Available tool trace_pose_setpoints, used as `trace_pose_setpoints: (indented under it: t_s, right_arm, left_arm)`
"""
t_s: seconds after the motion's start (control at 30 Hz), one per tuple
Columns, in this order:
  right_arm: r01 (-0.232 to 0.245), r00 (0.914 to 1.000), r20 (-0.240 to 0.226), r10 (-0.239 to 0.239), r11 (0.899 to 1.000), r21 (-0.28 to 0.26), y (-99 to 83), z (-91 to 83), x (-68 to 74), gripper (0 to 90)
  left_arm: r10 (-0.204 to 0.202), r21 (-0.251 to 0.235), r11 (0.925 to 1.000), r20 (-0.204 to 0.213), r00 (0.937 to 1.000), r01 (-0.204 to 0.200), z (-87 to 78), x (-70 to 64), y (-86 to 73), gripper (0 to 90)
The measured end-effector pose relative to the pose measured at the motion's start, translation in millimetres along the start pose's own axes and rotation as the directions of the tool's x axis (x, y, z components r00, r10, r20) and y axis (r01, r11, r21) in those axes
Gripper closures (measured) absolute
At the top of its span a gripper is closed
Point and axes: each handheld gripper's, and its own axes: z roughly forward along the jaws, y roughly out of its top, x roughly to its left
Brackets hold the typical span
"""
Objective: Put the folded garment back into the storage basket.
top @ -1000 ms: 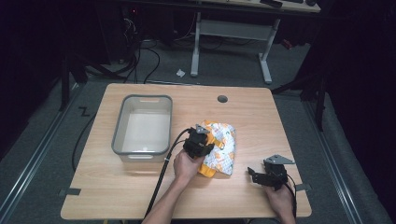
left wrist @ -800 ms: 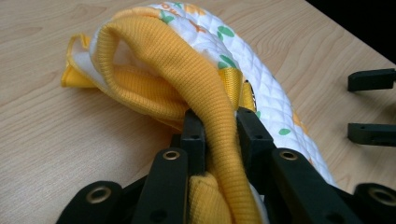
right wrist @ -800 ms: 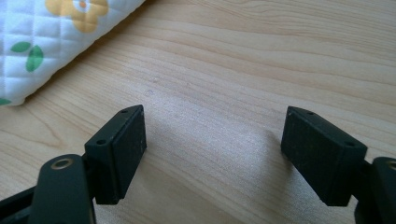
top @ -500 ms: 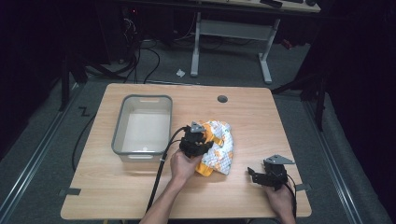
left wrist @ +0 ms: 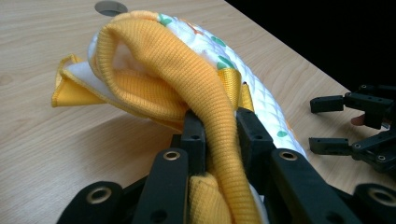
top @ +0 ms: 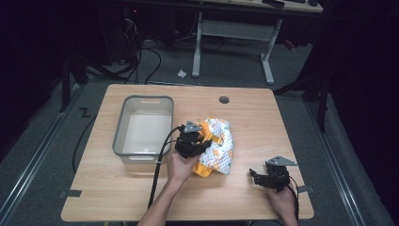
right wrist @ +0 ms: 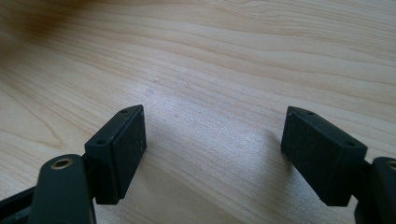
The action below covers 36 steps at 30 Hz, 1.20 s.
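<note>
Cloth [top: 217, 147], quilted white with green and orange print and an orange ribbed edge, lies bunched near the middle of my table [top: 244, 113], just to the right of the grey plastic bin [top: 143, 125]. My left gripper [top: 200, 146] has its 2 jaws clamped on a fold of that orange edge; in the left gripper view the ribbed band [left wrist: 205, 93] runs up between the jaws and arches over the rest of the bundle, so part of the fabric is lifted off the wood while the far corner rests on it. The left hand [top: 179, 165] sits behind the gripper, its cable trailing toward the table's near edge.

My right gripper [top: 256, 176] rests near the front right corner, well apart from the cloth. Its jaws stand wide, with bare wood between them in the right gripper view. The bin looks empty from above. A round grommet hole [top: 224, 100] sits near the far edge.
</note>
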Motion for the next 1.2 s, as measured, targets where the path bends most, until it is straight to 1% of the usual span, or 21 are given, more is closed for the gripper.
trace_pose_setpoints:
  t_s: [0.1, 0.13, 0.23, 0.27, 0.5, 0.53, 0.57, 0.6, 0.7, 0.8, 0.83, 0.87, 0.9, 1.0, 1.1, 1.13, 1.17, 1.2]
  right_arm:
    - [0.0, 1.0, 0.001, 0.0, 1.0, 0.0, 0.0, 0.0, -0.1, 22.5]
    - [0.0, 1.0, 0.0, 0.0, 1.0, 0.0, 0.0, 0.0, -0.1, 22.5]
    - [0.0, 1.0, 0.001, 0.0, 1.0, 0.0, 0.0, 0.0, 0.0, 22.5]
    - [0.0, 1.0, 0.0, 0.0, 1.0, 0.0, 0.0, 0.0, -0.1, 22.5]
    - [0.0, 1.0, 0.001, 0.0, 1.0, 0.0, 0.0, 0.0, -0.1, 22.5]
    - [0.0, 1.0, 0.001, 0.0, 1.0, 0.0, 0.0, 0.0, -0.1, 22.5]
    - [0.0, 1.0, 0.001, 0.0, 1.0, 0.0, 0.0, 0.0, -0.1, 22.5]
    - [0.0, 1.0, 0.0, 0.0, 1.0, 0.0, 0.0, 0.0, -0.1, 22.5]
    - [0.0, 1.0, 0.001, 0.0, 1.0, 0.0, 0.0, 0.0, -0.1, 22.5]
    - [0.0, 1.0, 0.0, 0.0, 1.0, 0.0, 0.0, 0.0, 0.0, 22.5]
    - [0.0, 1.0, 0.0, 0.0, 1.0, 0.0, 0.0, 0.0, 0.0, 22.5]
    - [0.0, 1.0, 0.001, 0.0, 1.0, 0.0, 0.0, 0.0, 0.0, 22.5]
    - [0.0, 1.0, 0.001, 0.0, 1.0, 0.0, 0.0, 0.0, 0.0, 22.5]
    - [0.0, 1.0, 0.001, 0.0, 1.0, 0.0, 0.0, 0.1, -0.1, 22.5]
    - [0.0, 1.0, 0.001, 0.0, 1.0, 0.0, 0.0, 0.1, -0.1, 22.5]
    - [0.0, 1.0, 0.001, 0.0, 1.0, 0.0, 0.0, 0.1, -0.1, 22.5]
    - [0.0, 1.0, 0.001, 0.0, 1.0, 0.0, 0.0, 0.1, -0.1, 22.5]
    - [0.0, 1.0, 0.001, 0.0, 1.0, 0.0, 0.0, 0.1, -0.1, 22.5]
  left_arm:
    - [-0.005, -0.009, 1.0, 0.004, 1.0, 0.005, -2.4, 1.1, 0.5, 75.5]
    - [-0.013, -0.017, 0.9998, 0.012, 0.9998, 0.014, -4.9, 2.7, 0.9, 75.5]
    - [-0.024, -0.022, 0.9994, 0.019, 0.9995, 0.025, -7.7, 4.1, 1.7, 75.5]
    - [-0.016, -0.021, 0.9997, 0.015, 0.9998, 0.016, -10.3, 4.2, 3.1, 75.5]
    - [-0.002, -0.036, 0.9994, 0.008, 1.0, 0.003, -20.0, 4.1, 8.5, 75.6]
    - [-0.011, -0.045, 0.9989, 0.015, 0.9998, 0.012, -23.4, 5.7, 9.2, 75.6]
    - [-0.011, -0.045, 0.9989, 0.015, 0.9998, 0.012, -23.4, 5.7, 9.2, 75.6]
    - [-0.022, -0.051, 0.9985, 0.021, 0.9995, 0.023, -26.9, 8.1, 9.6, 75.6]
    - [-0.026, -0.059, 0.9979, 0.013, 0.9996, 0.027, -31.7, 11.4, 9.8, 75.6]
    - [-0.042, -0.073, 0.9964, 0.015, 0.999, 0.043, -39.4, 17.0, 10.7, 75.6]
    - [-0.042, -0.073, 0.9964, 0.015, 0.999, 0.043, -39.4, 17.0, 10.7, 75.6]
    - [-0.043, -0.079, 0.9959, 0.008, 0.9991, 0.043, -44.0, 18.7, 11.9, 75.6]
    - [-0.043, -0.079, 0.9959, 0.008, 0.9991, 0.043, -44.0, 18.7, 11.9, 75.6]
    - [-0.04, -0.092, 0.995, 0.002, 0.9992, 0.04, -52.1, 21.2, 15.0, 75.6]
    - [-0.042, -0.099, 0.9942, -0.002, 0.9991, 0.042, -56.6, 23.4, 16.2, 75.6]
    - [-0.048, -0.104, 0.9935, -0.001, 0.9989, 0.047, -59.9, 25.5, 16.5, 75.6]
    - [-0.048, -0.104, 0.9935, -0.001, 0.9989, 0.047, -59.9, 25.5, 16.5, 75.6]
    - [-0.058, -0.106, 0.9927, -0.001, 0.9983, 0.057, -63.6, 28.2, 16.7, 75.6]
